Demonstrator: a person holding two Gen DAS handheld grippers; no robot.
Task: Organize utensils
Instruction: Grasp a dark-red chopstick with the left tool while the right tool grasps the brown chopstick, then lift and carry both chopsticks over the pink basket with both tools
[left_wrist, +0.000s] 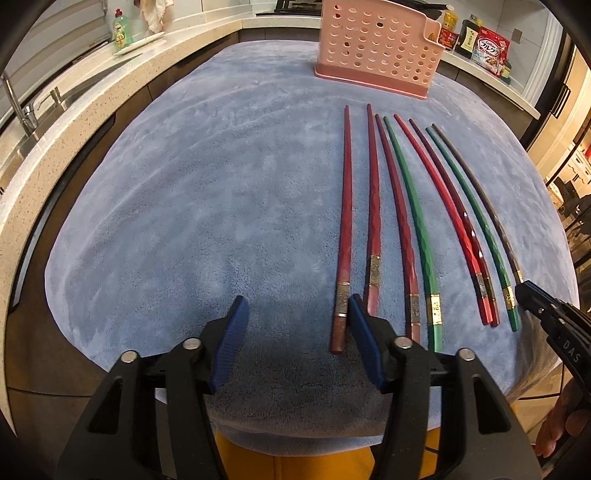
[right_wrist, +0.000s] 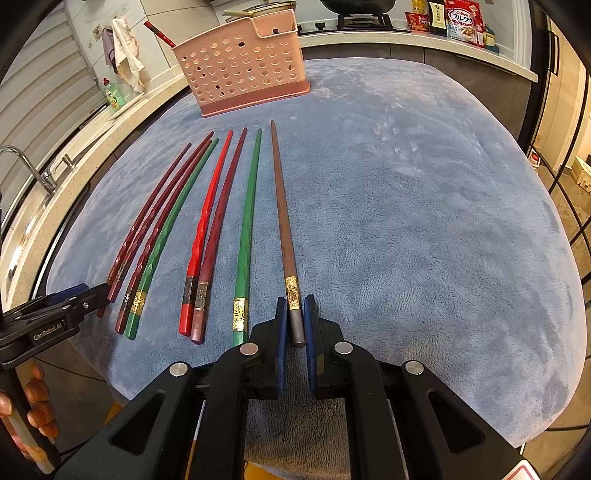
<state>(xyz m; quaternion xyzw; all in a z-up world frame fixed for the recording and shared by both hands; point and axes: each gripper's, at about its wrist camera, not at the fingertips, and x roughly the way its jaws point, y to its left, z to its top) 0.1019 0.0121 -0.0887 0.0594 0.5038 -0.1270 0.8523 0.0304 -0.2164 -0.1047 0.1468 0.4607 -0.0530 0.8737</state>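
My right gripper (right_wrist: 294, 325) is clenched on the brown chopstick's (right_wrist: 282, 206) butt at the tabletop's near edge, seemingly ready to lift it toward the pink basket (right_wrist: 240, 70) at the far edge. My left gripper (left_wrist: 299, 332) stands released.
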